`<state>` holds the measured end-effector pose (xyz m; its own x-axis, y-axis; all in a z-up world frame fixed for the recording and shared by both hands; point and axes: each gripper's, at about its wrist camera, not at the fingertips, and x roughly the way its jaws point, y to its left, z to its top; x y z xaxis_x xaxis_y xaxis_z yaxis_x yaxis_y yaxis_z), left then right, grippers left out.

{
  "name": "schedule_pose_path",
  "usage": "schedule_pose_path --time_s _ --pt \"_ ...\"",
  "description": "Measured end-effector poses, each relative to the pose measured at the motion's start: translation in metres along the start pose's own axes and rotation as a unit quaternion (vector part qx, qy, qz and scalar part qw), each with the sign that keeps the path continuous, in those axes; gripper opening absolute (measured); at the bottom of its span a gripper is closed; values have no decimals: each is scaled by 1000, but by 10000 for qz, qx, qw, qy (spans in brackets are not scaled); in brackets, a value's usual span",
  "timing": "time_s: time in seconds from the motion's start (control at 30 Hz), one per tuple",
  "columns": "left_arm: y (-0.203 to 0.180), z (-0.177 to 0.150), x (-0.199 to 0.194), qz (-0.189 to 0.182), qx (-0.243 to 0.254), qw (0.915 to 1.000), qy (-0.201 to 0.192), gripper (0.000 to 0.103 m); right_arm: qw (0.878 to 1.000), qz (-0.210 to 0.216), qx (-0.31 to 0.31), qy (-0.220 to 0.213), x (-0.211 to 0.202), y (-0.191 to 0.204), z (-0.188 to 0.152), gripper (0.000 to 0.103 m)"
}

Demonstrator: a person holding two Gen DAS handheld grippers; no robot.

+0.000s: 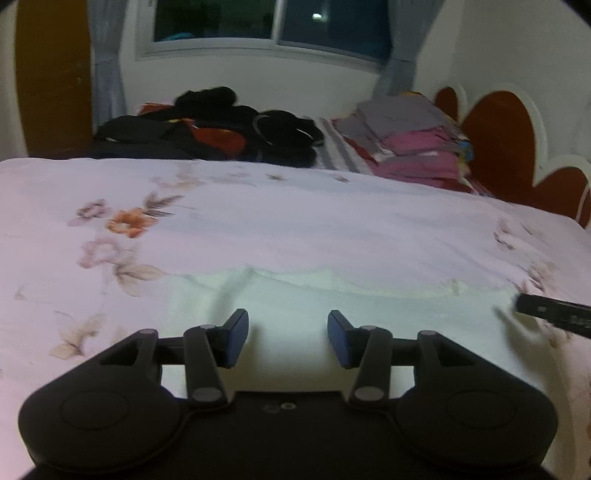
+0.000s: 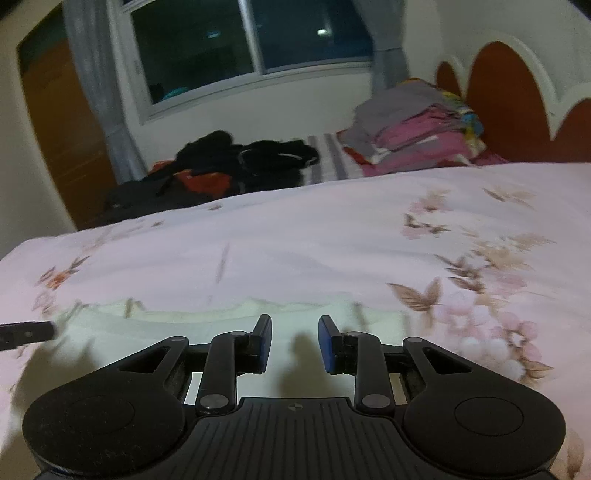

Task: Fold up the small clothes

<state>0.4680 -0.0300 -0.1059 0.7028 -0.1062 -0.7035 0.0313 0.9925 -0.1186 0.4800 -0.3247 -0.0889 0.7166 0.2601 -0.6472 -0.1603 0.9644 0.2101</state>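
Left wrist view sets the white garment flat on the bed's floral sheet, spreading from about 9 o'clock to 3 o'clock just ahead of the left gripper. Its far edge runs as a slightly wavy line across the sheet, and its near part passes under the gripper body. The left gripper points downward at the cloth, its blue pads apart at a middling width with only bare garment seen between them; nothing is pinched. At 3 o'clock a dark finger of the right gripper reaches in over the garment's end.

Right wrist view shows the same white garment from 9 o'clock to about 1 o'clock in front of the right gripper, which also tilts down toward it. Its pads stand narrowly apart, clear of the fabric, gripping nothing. At 9 o'clock the tip of the left gripper sits at the cloth's other end.

Farther off, at 11 o'clock, a heap of black and red clothes lies beyond the sheet; at 1 o'clock is a stack of folded pink and grey clothes beside the red headboard. A dark window with grey curtains is at 12 o'clock.
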Motion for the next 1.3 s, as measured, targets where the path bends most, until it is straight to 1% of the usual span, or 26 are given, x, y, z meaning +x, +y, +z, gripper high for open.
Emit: schedule_pose_path --time_s 0.1,0.13,0.17,0.23,0.27,0.37,0.47,0.53,0.6,0.63,0.73,0.83,0.9,1.0,1.07,1.13,1.17,1.3 --pt "-14 -5 8 -97 54 9999 84 47 9997 161 -100 147 5 19 -6 28" --pt "-19 -8 12 -96 91 9998 119 48 9995 209 -138 202 8 26 -9 28" --pt "-21 -11 16 -78 129 9997 168 51 9992 234 -197 250 10 31 -12 28" --pt "-22 -16 26 -6 184 9994 286 52 9982 194 -398 408 19 41 -20 28" --pt "-20 -20 31 110 205 9991 356 51 9978 138 -479 443 22 41 -25 28" --pt "-5 -29 27 172 254 9991 285 52 9978 -52 -547 366 22 27 -33 28" --pt "10 -34 16 300 322 9987 239 52 9980 -371 -425 285 12 0 -37 27" --pt "17 -37 11 419 262 9986 206 52 9980 -474 -323 260 7 -14 -40 27" --pt "21 -37 8 450 148 9986 220 52 9971 -658 -318 216 3 -19 -42 27" --pt "21 -37 7 468 146 9985 226 52 9970 -685 -282 216 2 -19 -42 27" --pt "14 -36 -2 475 178 9984 240 52 9976 -622 -222 190 -6 -11 -41 28" --pt "6 -37 -16 242 121 9995 188 53 9994 -282 -166 109 -21 2 -40 28" --pt "-4 -39 -24 109 156 9997 154 53 9997 -85 -220 67 -29 19 -40 28" --pt "-17 -48 -27 -60 240 9994 237 54 9991 225 -328 163 -32 49 -46 28" --pt "-19 -56 -25 -54 319 9990 308 55 9982 336 -398 289 -30 63 -56 28" --pt "-13 -65 -22 57 345 9986 387 55 9973 311 -508 429 -26 70 -66 28" --pt "-8 -69 -22 102 336 9985 410 55 9972 225 -547 468 -26 70 -71 28" --pt "8 -75 -27 104 301 9983 481 55 9982 -128 -372 446 -32 46 -79 28"
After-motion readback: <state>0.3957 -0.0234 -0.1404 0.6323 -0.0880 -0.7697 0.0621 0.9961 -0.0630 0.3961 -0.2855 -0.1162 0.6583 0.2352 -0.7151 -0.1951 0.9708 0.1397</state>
